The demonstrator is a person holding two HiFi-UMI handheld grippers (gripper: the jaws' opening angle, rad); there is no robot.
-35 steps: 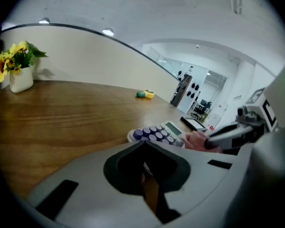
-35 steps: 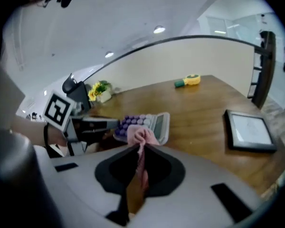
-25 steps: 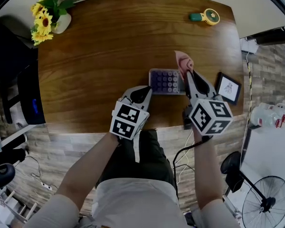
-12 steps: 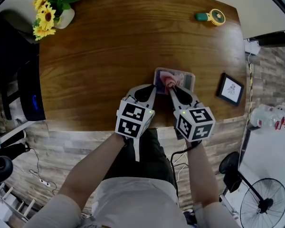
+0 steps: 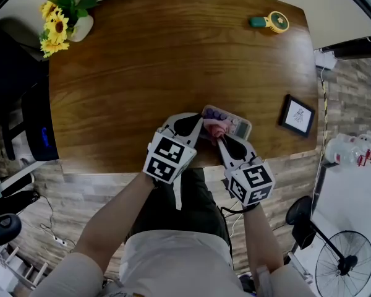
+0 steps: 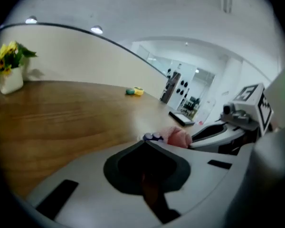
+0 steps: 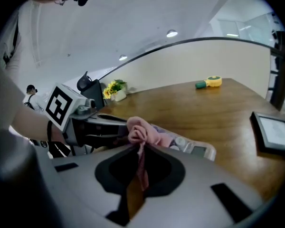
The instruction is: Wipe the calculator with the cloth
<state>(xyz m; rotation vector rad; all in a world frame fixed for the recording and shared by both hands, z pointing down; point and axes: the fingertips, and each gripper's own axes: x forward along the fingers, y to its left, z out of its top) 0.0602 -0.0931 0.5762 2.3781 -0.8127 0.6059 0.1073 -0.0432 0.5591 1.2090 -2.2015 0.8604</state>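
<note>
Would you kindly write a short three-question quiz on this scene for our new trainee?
1. True or false: the right gripper is shut on the cloth.
2. Which thing on the table lies nearest the calculator? A. frame B. flowers C. yellow gadget
3. Fill in: the cloth's colour is ___.
Key: 1 true; 2 A; 3 pink.
</note>
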